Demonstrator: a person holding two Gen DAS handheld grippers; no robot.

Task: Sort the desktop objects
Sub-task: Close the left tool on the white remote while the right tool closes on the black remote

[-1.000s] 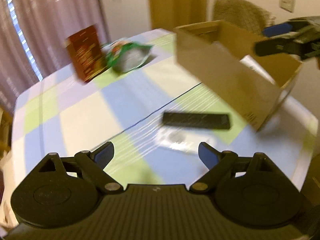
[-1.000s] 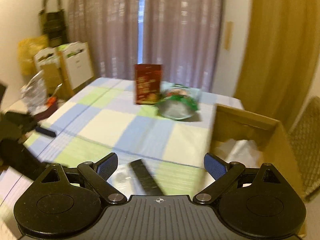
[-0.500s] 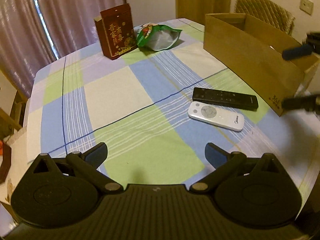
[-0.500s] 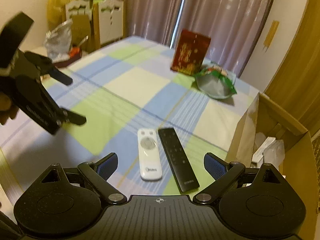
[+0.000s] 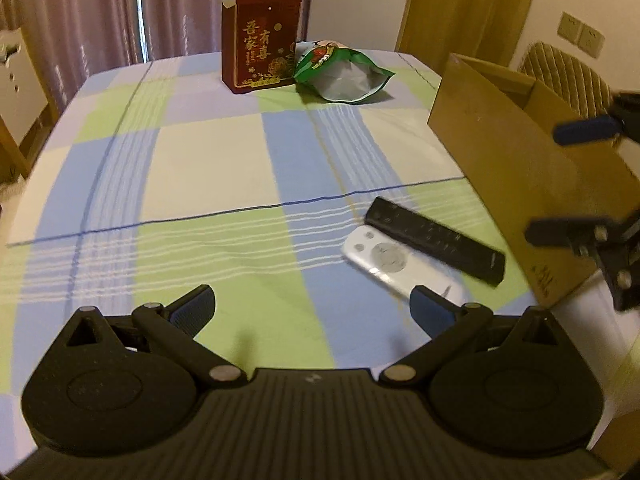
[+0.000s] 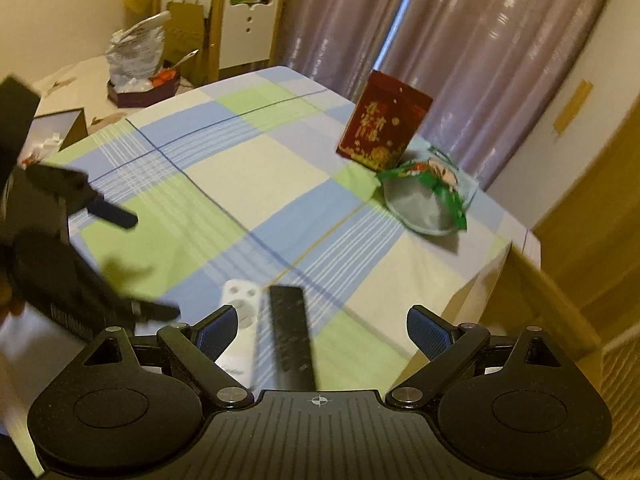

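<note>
A black remote (image 5: 436, 241) (image 6: 290, 336) and a white remote (image 5: 394, 266) (image 6: 240, 302) lie side by side on the checked tablecloth near the brown cardboard box (image 5: 516, 164) (image 6: 532, 292). A red box (image 5: 264, 36) (image 6: 382, 122) and a green snack bag (image 5: 340, 74) (image 6: 430, 200) stand at the far side. My left gripper (image 5: 312, 308) is open and empty above the near tablecloth, the white remote by its right finger. My right gripper (image 6: 320, 330) is open and empty, hovering over the black remote. It shows at the right edge of the left wrist view (image 5: 576, 180).
The box stands at the table's right edge, a woven chair (image 5: 568, 76) behind it. Curtains hang behind the table. A side table with a foil bag (image 6: 136, 56) and clutter stands left. The left gripper (image 6: 120, 264) shows at the left of the right wrist view.
Both grippers swung round and came in lower over the table towards the two remotes. The right gripper is now right above the black remote. Both stay open.
</note>
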